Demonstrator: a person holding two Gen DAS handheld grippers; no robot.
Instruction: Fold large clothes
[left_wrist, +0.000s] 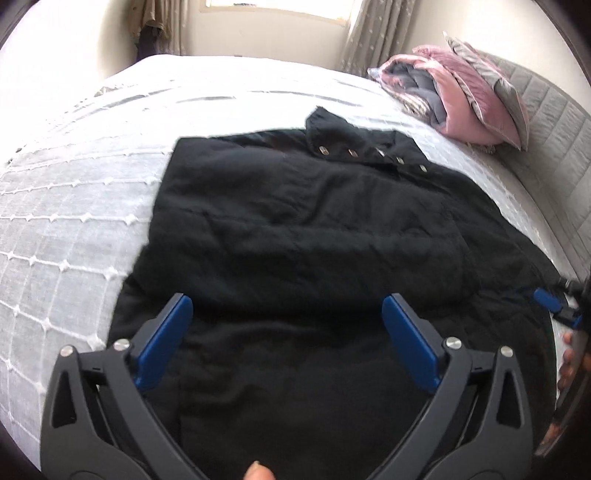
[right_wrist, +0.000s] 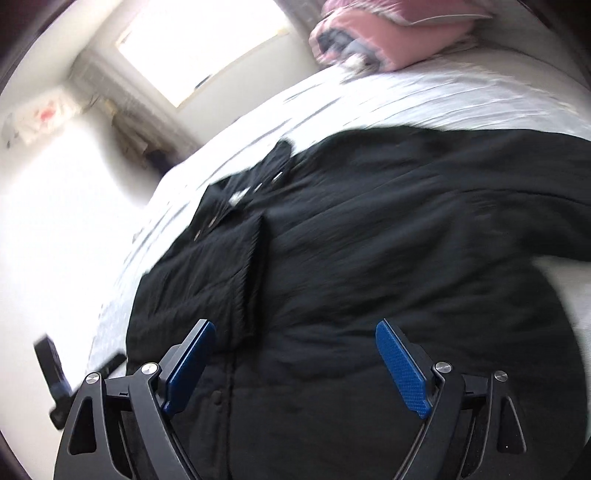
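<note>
Black coat (left_wrist: 314, 229) lies spread flat on the white bed (left_wrist: 74, 206). Left gripper (left_wrist: 288, 314) and right gripper (right_wrist: 295, 339) hover above its near edge, jaws wide, holding nothing.

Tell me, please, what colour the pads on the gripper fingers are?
Blue, on black frames. The left gripper pads show it best in the sharper left wrist view.
</note>
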